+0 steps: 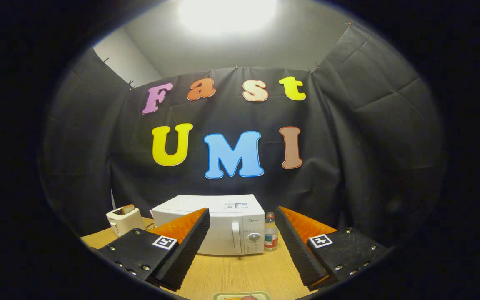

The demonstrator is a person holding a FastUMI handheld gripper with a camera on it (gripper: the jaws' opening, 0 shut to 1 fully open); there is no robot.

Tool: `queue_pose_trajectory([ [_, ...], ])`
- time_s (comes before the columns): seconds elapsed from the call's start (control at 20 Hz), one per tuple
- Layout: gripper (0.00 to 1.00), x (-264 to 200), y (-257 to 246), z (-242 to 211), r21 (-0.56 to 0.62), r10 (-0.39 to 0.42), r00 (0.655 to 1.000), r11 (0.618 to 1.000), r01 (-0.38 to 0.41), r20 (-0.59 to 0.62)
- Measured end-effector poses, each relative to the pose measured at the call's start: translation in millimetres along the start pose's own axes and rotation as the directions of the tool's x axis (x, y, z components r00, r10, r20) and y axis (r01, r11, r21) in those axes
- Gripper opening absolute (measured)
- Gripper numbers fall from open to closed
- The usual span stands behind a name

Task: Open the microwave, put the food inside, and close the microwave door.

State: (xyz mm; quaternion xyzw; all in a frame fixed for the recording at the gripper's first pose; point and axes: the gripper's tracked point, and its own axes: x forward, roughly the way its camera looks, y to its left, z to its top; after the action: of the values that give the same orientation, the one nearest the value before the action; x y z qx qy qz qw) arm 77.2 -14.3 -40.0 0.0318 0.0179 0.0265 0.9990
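- Two fingers of my gripper [242,246] stand spread wide apart, released, with nothing between them but bare table and the view ahead.
- Straight ahead at 12 o'clock, beyond the fingertips, I see the microwave [215,225], white, door closed, its handle [236,236] upright just left of the control panel, with a round knob [254,236] on that panel.
- At 1 o'clock, just beside the microwave's right side, a small bottle [270,232] stands upright; I cannot tell whether the two touch.
- At 10 o'clock, left of the microwave and apart from it, I see a pale toaster [124,221] with something sticking up from its slot.
- At 6 o'clock, nearest me and below the fingers, the edge of a pale plate [227,296] shows with something orange on it, which I take for the food [236,298]; too little is in sight to say what it is.
- The table [231,271] is light wood, smooth, and bare between the plate and the microwave.
- Black cloth [369,137], creased and pinned along its top, closes the booth behind and to both sides of the table.
- Above the cloth I see a plain pale wall and ceiling, with a bright lamp [227,12] glaring at 12 o'clock high.
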Motion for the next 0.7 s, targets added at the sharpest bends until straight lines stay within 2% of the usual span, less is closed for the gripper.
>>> queue_pose_trajectory([
  [0.35,0.99,62.9,3.3,-28.5,-0.007,0.044,0.999,0.999,-0.044,-0.022],
  [0.7,0.99,116.0,-3.0,-64.0,0.011,0.054,0.997,0.999,-0.053,-0.053],
])
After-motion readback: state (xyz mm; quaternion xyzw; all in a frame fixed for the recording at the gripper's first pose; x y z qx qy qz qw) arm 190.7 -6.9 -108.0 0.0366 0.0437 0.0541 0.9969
